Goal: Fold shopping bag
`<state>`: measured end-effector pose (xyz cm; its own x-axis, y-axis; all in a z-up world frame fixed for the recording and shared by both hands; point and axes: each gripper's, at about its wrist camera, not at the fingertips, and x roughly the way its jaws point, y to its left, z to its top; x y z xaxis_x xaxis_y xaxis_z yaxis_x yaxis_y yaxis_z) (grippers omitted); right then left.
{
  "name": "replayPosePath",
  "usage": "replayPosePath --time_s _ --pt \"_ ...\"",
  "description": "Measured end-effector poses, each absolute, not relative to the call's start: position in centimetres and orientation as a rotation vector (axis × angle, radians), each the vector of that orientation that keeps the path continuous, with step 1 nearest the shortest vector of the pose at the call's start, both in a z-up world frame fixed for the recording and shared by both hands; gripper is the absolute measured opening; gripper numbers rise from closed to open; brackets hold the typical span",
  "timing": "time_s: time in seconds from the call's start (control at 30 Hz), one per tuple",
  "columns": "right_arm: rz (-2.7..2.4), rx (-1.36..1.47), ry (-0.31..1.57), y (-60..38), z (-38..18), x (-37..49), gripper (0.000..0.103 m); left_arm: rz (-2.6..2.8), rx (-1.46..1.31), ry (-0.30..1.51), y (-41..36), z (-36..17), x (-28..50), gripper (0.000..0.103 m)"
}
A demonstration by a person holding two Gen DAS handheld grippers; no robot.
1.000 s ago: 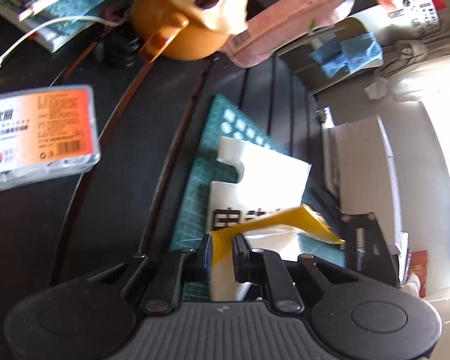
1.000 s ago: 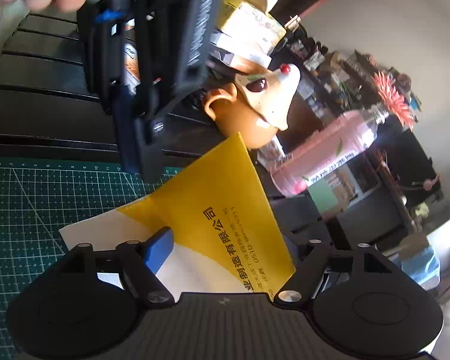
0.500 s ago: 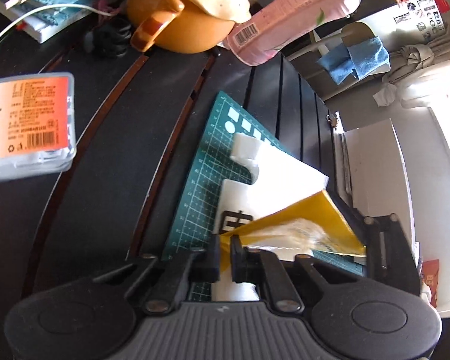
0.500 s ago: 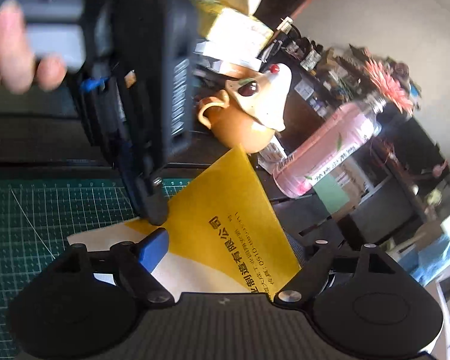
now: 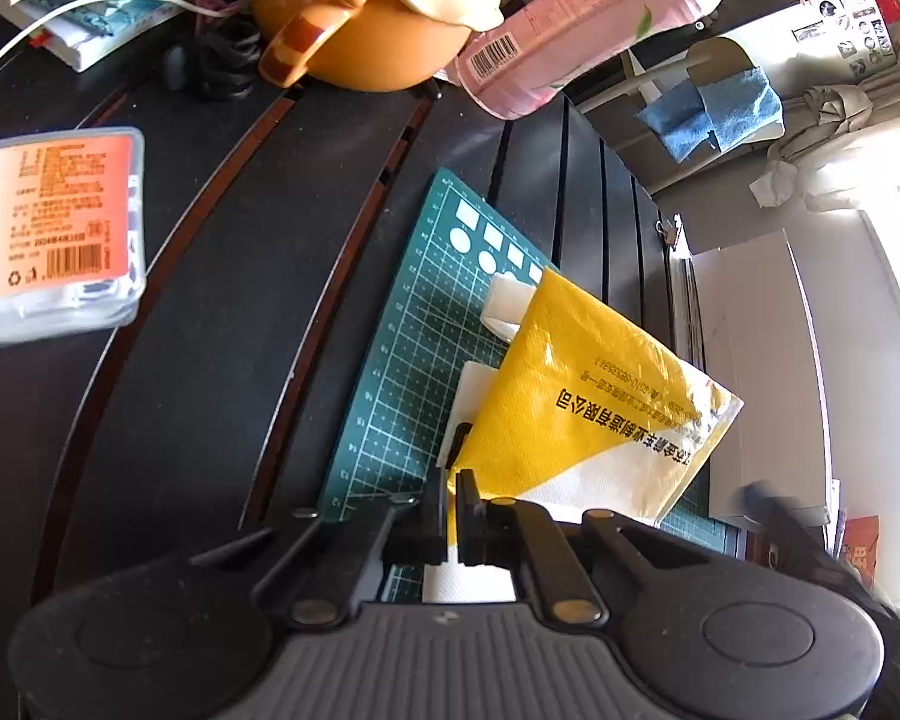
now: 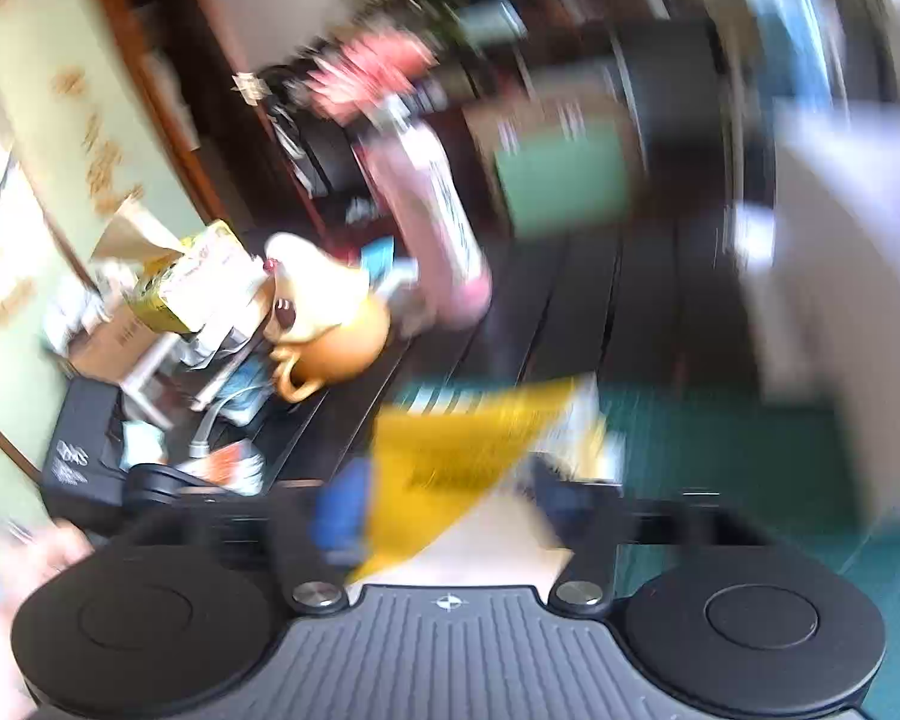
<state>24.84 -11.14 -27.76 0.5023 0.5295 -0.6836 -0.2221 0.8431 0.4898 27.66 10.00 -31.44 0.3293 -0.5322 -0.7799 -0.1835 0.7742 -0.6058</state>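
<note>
Cluttered dark surface [image 5: 222, 312]: left gripper [image 5: 450, 501] is clenching the yellow shopping bag [image 5: 576, 396] over the green mat [image 5: 414, 360] — right gripper's [image 6: 450, 504] jaws too blurred to tell; a one-sided pull risks undoing the fold.

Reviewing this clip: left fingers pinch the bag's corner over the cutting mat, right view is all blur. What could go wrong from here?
1. The left gripper holds the shopping bag only by a thin edge; it could slip free and the flap spring open.
2. The right gripper looks open and moving fast; it might snag the bag.
3. The bag overhangs the cutting mat, so a crease there may come out crooked.
</note>
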Motion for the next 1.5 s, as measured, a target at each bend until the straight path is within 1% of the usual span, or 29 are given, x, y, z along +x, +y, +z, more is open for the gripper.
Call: replayPosePath --time_s 0.07,0.13,0.2,0.27,0.33,0.37,0.4,0.47,0.5,0.63,0.67,0.7,0.73,0.77,0.8,0.83,0.87,0.9,0.97,1.07,1.23,1.5 --pt "0.430 0.350 1.029 -10.8 -29.7 25.2 0.006 -0.259 -0.676 1.257 9.8 -31.3 27.6 0.004" --pt "0.420 0.262 1.079 -9.9 -31.3 25.3 0.007 -0.265 -0.664 1.274 9.7 -31.1 27.5 0.003" --pt "0.442 0.139 1.103 -8.7 -32.2 25.2 0.007 -0.285 -0.633 1.282 9.4 -30.7 27.5 0.005" --pt "0.496 -0.029 1.073 -7.0 -32.5 24.7 0.007 -0.325 -0.592 1.255 9.0 -29.7 27.4 0.005" --pt "0.569 -0.247 1.010 -4.9 -32.6 23.9 0.008 -0.366 -0.579 1.182 8.7 -28.4 27.2 0.005" --pt "0.589 -0.286 0.999 -4.4 -32.7 23.7 0.008 -0.384 -0.581 1.134 8.7 -27.8 27.0 0.006" --pt "0.609 -0.318 0.991 -4.0 -32.7 23.7 0.005 -0.398 -0.584 1.089 8.6 -27.2 26.9 0.011" --pt "0.647 -0.354 0.985 -3.7 -32.8 23.7 0.005 -0.384 -0.592 1.022 8.3 -27.2 26.7 0.016" --pt "0.656 -0.348 0.987 -3.8 -32.8 23.7 0.005 -0.378 -0.596 0.993 8.2 -27.2 26.7 0.016" --pt "0.687 -0.299 1.003 -4.9 -32.8 23.8 0.005 -0.365 -0.606 1.019 7.4 -28.9 27.6 0.016" --pt "0.687 -0.290 1.005 -5.2 -32.7 23.9 0.005 -0.361 -0.610 1.028 7.4 -29.1 27.7 0.015" --pt "0.686 -0.276 1.007 -5.4 -32.7 24.0 0.005 -0.356 -0.613 1.038 7.4 -29.3 27.8 0.005" --pt "0.676 -0.249 1.011 -5.7 -32.6 24.0 0.005 -0.352 -0.617 1.048 7.4 -29.5 27.9 0.001" --pt "0.651 -0.196 1.017 -6.1 -32.4 24.0 0.005 -0.347 -0.620 1.057 7.4 -29.7 28.0 0.001" --pt "0.626 -0.143 1.022 -6.4 -32.3 24.1 0.008 -0.343 -0.624 1.067 7.4 -29.9 28.1 0.001" --pt "0.583 -0.045 1.035 -7.1 -32.0 24.1 0.010 -0.338 -0.627 1.077 7.4 -30.1 28.1 0.001" --pt "0.519 0.107 1.057 -8.4 -31.8 24.0 0.016 -0.334 -0.631 1.086 7.3 -30.3 28.2 0.001" --pt "0.483 0.201 1.073 -9.3 -31.6 23.9 0.024 -0.329 -0.635 1.096 7.3 -30.5 28.3 0.001" --pt "0.411 0.436 1.104 -11.5 -31.4 23.6 0.030 -0.320 -0.642 1.115 7.3 -30.8 28.5 0.001" --pt "0.338 0.748 1.132 -14.2 -31.6 22.7 0.034 -0.307 -0.651 1.143 7.3 -31.4 28.7 0.001" --pt "0.282 1.051 1.206 -15.3 -33.6 20.0 0.035 -0.304 -0.628 1.136 7.1 -31.5 28.4 0.001" --pt "0.125 1.231 1.272 -14.9 -36.9 19.0 0.035 -0.300 -0.676 1.144 7.6 -31.8 28.3 0.001"
